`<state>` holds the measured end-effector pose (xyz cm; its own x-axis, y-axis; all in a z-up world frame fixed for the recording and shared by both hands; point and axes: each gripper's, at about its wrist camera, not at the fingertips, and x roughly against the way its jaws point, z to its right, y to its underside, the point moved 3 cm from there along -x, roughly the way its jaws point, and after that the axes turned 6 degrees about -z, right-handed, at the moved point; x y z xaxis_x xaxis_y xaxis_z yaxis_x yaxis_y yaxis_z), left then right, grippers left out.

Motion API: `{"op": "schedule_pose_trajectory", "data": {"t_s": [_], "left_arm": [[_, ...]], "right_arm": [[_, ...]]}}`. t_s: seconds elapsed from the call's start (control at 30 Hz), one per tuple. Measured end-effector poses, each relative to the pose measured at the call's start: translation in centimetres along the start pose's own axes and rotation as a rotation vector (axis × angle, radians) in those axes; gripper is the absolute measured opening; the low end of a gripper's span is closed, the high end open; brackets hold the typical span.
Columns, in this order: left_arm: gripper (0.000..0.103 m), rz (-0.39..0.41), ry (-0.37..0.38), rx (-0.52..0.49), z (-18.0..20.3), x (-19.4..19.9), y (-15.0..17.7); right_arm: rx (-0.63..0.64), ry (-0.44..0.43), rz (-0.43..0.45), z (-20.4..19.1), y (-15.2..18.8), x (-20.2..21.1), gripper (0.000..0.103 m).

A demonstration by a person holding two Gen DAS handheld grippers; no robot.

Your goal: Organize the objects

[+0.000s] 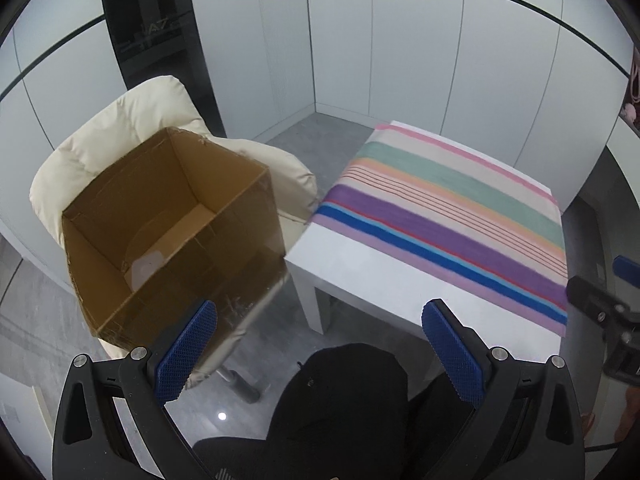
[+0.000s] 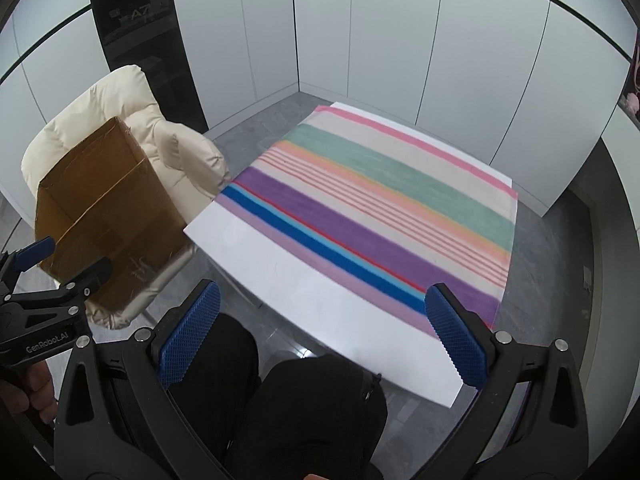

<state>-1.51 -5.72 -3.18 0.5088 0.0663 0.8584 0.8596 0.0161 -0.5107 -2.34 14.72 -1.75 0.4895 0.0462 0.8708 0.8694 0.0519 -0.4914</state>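
On the cream padded chair (image 1: 120,136) left of the tabletop (image 1: 376,280) sits an open cardboard box (image 1: 168,216), tilted. A striped cloth (image 2: 380,208) covers the tabletop. Left tool (image 1: 320,356) and right tool (image 2: 324,340): both spread wide, holding nothing.

Both wrist views look down, apparently seated (knees visible), sharing table (image 1: 360,280) and box (image 2: 100,220).
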Motion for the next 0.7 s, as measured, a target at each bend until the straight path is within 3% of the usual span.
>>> {"op": "schedule_pose_trajectory", "data": {"t_s": [0.27,0.7], "left_arm": [[0.103,0.049,0.013,-0.014,1.4,1.1,0.1],[0.103,0.042,0.028,-0.039,2.9,0.9,0.3]], "right_arm": [[-0.002,0.004,-0.007,0.5,1.2,0.0,0.103],[-0.030,0.012,-0.011,1.8,1.7,0.1,0.103]]}}
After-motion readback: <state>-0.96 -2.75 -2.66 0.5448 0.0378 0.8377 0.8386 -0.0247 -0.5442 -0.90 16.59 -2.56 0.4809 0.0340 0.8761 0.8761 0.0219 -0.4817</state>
